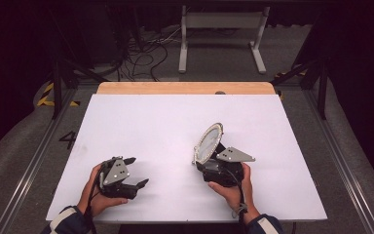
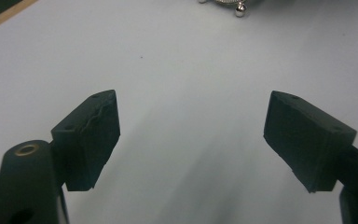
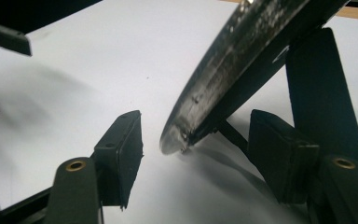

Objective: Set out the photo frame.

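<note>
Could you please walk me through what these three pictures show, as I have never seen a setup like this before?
A person sits at a table with a white top and holds a hand-held tool with two black jaws in each hand. The high view looks down from above the person. There the left gripper is at the lower left and the right gripper is at the lower right. The other two pictures come from small cameras riding on the grippers, each looking along its own jaws.

The thing being handled is a small oval mirror with a beaded rim, standing tilted on its black back stand. In the right gripper view, the mirror's edge sits between the open jaws, with neither pad pressing on it. The left gripper's jaws are open with nothing between them.
</note>
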`<action>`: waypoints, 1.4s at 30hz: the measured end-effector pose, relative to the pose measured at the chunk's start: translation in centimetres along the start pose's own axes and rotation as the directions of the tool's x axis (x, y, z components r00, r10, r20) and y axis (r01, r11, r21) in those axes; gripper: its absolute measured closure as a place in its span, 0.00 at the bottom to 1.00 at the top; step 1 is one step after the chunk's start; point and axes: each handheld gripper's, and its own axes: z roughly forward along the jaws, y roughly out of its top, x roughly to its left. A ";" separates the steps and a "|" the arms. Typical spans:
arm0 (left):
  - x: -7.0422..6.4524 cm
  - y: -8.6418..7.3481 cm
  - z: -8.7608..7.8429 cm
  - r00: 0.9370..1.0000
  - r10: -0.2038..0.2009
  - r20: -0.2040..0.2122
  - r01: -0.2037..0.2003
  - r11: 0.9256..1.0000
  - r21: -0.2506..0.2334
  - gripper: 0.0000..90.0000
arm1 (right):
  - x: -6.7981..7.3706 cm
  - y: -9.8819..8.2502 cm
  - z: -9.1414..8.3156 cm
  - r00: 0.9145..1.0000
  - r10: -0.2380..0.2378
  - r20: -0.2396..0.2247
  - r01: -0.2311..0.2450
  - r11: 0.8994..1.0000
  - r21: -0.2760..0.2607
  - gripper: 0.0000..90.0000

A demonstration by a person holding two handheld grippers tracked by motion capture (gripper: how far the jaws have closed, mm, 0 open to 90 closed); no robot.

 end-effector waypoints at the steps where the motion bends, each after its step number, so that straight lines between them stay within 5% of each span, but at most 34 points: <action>1: 0.0 -0.2 -0.2 1.000 -0.008 -0.001 0.008 1.000 0.001 0.18 | 0.1 0.0 0.1 1.000 0.004 0.007 -0.004 1.000 0.000 0.40; 7: -0.3 -0.8 -0.3 0.999 -0.032 0.010 0.032 0.999 0.021 0.14 | 0.4 0.2 0.9 0.999 0.025 0.036 -0.025 1.000 -0.013 0.41; 19: -0.7 -0.9 0.7 1.000 0.012 0.005 -0.012 0.997 0.073 0.14 | 0.7 -0.5 2.5 0.987 0.116 0.108 -0.108 0.991 -0.084 0.49; 26: -0.6 -1.0 0.7 1.000 0.009 0.010 -0.010 0.997 0.077 0.14 | 1.1 -1.1 3.0 0.984 0.127 0.124 -0.117 0.989 -0.088 0.56; 42: -0.5 -1.0 1.0 1.000 0.012 0.023 -0.014 0.996 0.086 0.15 | 0.4 -1.2 2.3 0.993 0.094 0.064 -0.092 0.995 -0.039 0.59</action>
